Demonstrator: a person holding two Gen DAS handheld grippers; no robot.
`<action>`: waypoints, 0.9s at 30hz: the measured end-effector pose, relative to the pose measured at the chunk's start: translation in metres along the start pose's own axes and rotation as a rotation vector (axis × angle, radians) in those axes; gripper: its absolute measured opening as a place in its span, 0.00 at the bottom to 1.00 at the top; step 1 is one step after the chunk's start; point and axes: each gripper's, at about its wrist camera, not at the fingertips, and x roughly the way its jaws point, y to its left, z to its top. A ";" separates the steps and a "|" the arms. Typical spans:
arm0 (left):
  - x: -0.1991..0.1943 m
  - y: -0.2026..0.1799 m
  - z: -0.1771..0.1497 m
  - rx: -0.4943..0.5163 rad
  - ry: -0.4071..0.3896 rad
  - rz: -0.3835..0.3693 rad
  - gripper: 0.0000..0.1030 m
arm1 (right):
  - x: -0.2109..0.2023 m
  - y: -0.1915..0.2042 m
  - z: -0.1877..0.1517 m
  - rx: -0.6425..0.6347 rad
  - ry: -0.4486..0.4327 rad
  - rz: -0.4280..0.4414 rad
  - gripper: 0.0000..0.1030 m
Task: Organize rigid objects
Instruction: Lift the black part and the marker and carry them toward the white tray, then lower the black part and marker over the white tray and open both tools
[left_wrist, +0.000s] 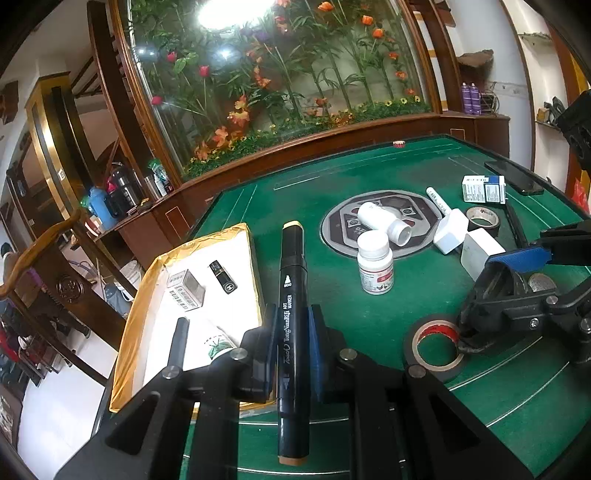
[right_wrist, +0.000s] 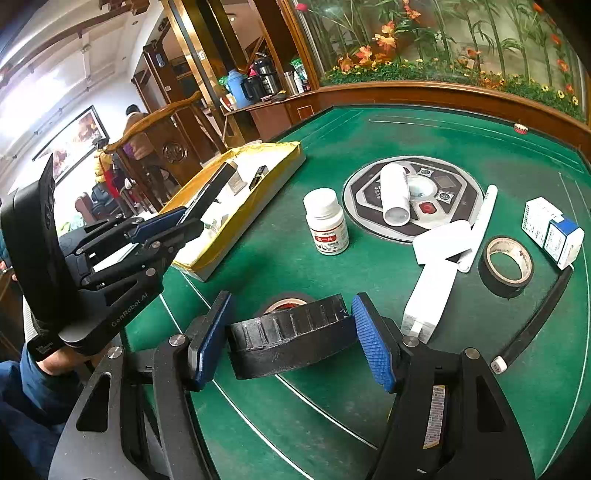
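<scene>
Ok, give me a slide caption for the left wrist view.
Left tongs grip a black art marker beside the yellow-rimmed tray on green felt.

Black marker (left_wrist: 292, 317), green felt table (right_wrist: 369, 140), yellow-rimmed white tray (right_wrist: 273, 162), blue-padded tools.

A glass-fronted flower display (left_wrist: 280, 74), a carved wooden chair (right_wrist: 162, 125) and a blue jug (right_wrist: 236, 85) stand behind.

Open green felt (right_wrist: 424, 122) beyond the bottles (right_wrist: 327, 221); tape rolls (right_wrist: 506, 266) crowd the right
</scene>
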 end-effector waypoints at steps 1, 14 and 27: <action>0.000 0.000 0.000 -0.001 -0.002 0.001 0.14 | 0.000 0.001 0.001 0.000 -0.002 -0.001 0.64; -0.007 0.025 0.003 -0.067 -0.025 -0.001 0.14 | 0.003 0.021 0.022 -0.017 -0.021 0.014 0.64; 0.017 0.137 -0.024 -0.352 0.040 0.039 0.14 | 0.045 0.098 0.084 -0.051 -0.052 0.080 0.64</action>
